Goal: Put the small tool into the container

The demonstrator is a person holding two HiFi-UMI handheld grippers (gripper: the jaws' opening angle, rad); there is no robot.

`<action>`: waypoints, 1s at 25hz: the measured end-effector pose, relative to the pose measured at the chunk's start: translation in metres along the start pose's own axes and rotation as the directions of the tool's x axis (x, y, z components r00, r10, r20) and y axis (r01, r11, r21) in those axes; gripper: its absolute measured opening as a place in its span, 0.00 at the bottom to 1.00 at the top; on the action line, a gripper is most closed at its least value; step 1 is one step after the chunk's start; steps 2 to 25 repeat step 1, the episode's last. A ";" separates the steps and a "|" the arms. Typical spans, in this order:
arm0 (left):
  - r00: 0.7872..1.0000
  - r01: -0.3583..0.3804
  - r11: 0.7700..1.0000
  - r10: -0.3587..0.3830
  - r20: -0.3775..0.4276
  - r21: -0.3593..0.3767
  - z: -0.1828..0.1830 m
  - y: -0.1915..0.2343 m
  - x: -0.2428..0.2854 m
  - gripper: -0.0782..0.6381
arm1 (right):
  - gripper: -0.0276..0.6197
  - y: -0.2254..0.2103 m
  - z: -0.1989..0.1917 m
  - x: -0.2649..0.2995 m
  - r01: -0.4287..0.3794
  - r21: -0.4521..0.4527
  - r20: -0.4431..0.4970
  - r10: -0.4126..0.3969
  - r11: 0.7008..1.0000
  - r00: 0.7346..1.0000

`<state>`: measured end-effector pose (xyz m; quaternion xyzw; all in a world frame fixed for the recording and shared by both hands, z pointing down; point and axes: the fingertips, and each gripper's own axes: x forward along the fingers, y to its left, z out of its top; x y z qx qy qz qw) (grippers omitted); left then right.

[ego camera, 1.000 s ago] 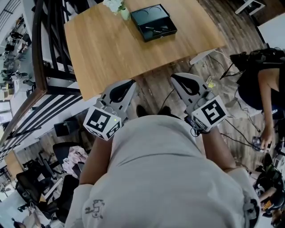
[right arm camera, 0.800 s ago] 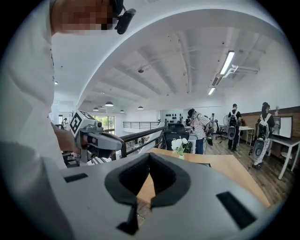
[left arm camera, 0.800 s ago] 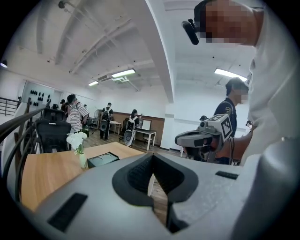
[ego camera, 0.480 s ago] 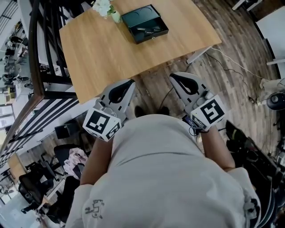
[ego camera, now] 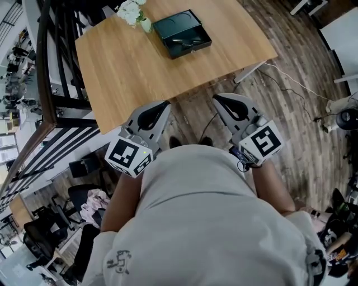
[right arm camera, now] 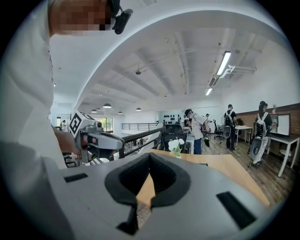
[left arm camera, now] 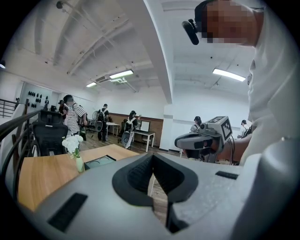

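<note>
Nearest the operator, both tongs are held level in front of the chest, short of the counter (ego camera: 140,67) and above the floor (ego camera: 291,84). The left tongs (ego camera: 163,104) are clenched with nothing between the pads. The right tongs (ego camera: 217,98) are likewise clenched and empty.

The near half of the counter is bare wood. At its far end lies the container (ego camera: 182,32), a dark open case. Thin objects (ego camera: 184,40) lie in its front compartment. Whether one of them is the small tool cannot be told at this range. No tool shows on the bare wood.

Just beside the container's far corner stands a vase of white flowers (ego camera: 134,12).

Likely faults:
- Approach with clenched tongs: the pads would push a thin tool instead of gripping it.
- Long reach across the counter: an elbow or tong body may tip the vase.
- Cables (ego camera: 291,75) run over the floor near the counter leg: trip risk when stepping in.
</note>
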<state>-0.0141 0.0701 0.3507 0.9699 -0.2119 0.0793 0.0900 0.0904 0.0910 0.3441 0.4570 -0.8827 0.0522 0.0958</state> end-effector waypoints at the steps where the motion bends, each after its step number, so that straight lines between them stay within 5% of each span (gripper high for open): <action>1: 1.000 0.002 1.000 -0.002 0.001 -0.001 0.001 0.001 0.000 0.12 | 0.05 0.000 0.001 0.001 -0.001 0.001 -0.001 0.001 1.000 1.000; 25: 1.000 0.002 1.000 -0.002 0.001 -0.001 0.001 0.001 0.000 0.12 | 0.05 0.000 0.001 0.001 -0.001 0.001 -0.001 0.001 1.000 1.000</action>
